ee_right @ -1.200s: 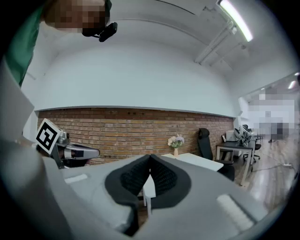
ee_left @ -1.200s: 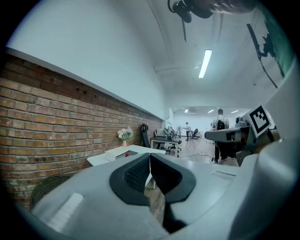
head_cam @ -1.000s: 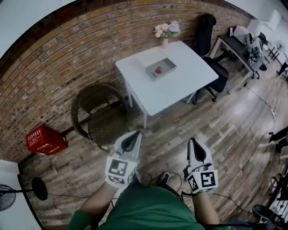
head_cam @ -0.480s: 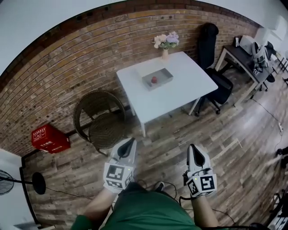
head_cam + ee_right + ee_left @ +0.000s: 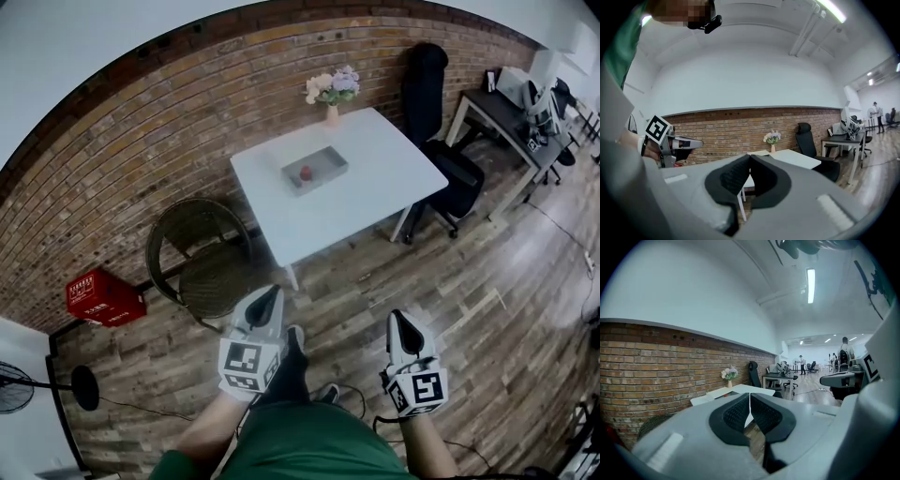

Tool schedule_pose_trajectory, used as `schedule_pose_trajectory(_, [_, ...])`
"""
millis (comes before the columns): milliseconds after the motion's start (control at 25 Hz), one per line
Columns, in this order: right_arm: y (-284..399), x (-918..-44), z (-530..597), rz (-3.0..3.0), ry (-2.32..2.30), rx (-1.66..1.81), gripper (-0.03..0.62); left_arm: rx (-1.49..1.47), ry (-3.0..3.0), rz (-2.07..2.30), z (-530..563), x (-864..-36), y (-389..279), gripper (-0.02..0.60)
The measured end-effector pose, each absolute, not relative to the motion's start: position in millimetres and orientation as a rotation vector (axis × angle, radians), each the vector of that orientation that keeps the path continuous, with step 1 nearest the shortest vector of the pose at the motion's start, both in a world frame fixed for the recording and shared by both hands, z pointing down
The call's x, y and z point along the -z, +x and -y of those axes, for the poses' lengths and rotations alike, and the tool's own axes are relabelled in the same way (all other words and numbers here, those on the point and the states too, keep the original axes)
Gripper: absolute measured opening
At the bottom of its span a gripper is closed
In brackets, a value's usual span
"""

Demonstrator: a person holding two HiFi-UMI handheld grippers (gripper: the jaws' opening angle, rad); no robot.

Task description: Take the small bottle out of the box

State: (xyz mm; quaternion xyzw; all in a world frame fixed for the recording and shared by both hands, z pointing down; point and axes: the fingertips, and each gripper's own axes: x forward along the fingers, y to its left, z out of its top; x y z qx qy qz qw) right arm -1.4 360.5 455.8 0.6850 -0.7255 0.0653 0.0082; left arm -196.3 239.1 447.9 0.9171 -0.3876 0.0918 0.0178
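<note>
In the upper middle of the frame, the grey box [image 5: 334, 166] on the white table [image 5: 375, 183] holds the small red bottle [image 5: 306, 172]. The left gripper [image 5: 273, 298] and the right gripper [image 5: 400, 319], low in the frame, are both closed on nothing.

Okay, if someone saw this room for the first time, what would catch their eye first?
Probably the white table by the brick wall, carrying a shallow grey box with a small red thing inside and a vase of flowers. Nearer, the left gripper and right gripper, both shut and empty, hang over the wooden floor short of the table.
</note>
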Motion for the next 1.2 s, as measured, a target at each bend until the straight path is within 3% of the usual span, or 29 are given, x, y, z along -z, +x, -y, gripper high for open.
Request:
schedule_pose_trajectory(560, [78, -461, -237, 2.121, 2.200, -0.262, 0.002, -0.264, 2.830, 1.115, -92, -473, -127, 0.015])
schedule_pose_trajectory(1200, [86, -456, -92, 2.101, 2.170, -0.249, 0.002, -0.254, 2.769, 1.105, 51, -486, -118, 0.015])
